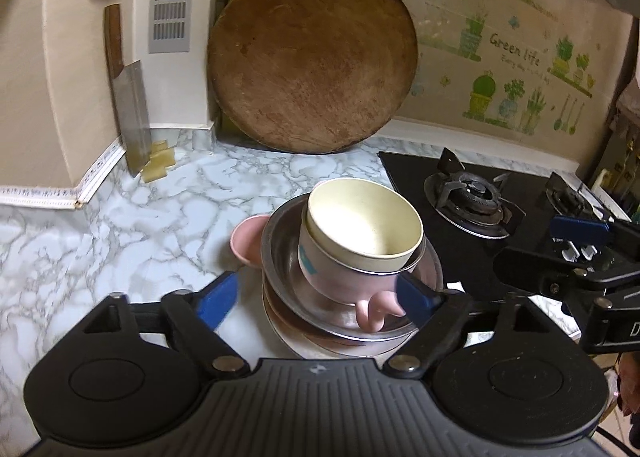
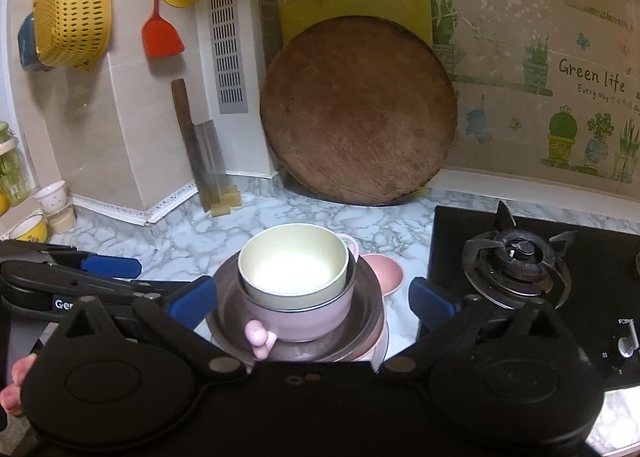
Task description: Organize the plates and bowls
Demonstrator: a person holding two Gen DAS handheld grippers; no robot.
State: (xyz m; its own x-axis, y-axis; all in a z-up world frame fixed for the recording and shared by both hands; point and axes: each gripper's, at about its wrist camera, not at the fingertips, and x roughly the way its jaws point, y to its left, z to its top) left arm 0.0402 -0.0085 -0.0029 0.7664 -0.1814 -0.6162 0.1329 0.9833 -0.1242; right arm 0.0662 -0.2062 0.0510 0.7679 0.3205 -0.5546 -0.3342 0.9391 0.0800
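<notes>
A marbled grey-and-white surface [image 1: 120, 225] is carrying a stack of dishes near its front edge, just left of a black gas hob [image 1: 480, 193]. At the bottom a pale plate [image 1: 304, 349] is lying flat. On it a steel bowl [image 1: 280, 257] is sitting, and inside that a pink cup [image 1: 340, 289] with a looped handle is resting, tilted slightly in the left view. A cream bowl [image 1: 364, 225] is nesting in the top of the pink cup, its open mouth facing up. A small pink dish [image 1: 246, 241] is peeking out from beside the steel bowl, on the far side of the stack from the hob.

The left tool [image 1: 320, 297] is hovering low in front of the stack with its blue-tipped jaws spread wide; the stack is sitting between and just beyond the tips, and the pads are pressing on nothing. The right tool [image 2: 314, 299] is likewise standing wide open, its tips flanking the steel bowl on either side without gripping it. Each tool is showing at the edge of the other's view, the two close together.

Against the back wall a round wooden board [image 1: 312, 57] is leaning upright, and a cleaver [image 1: 128, 105] is propped in the corner to its left.
</notes>
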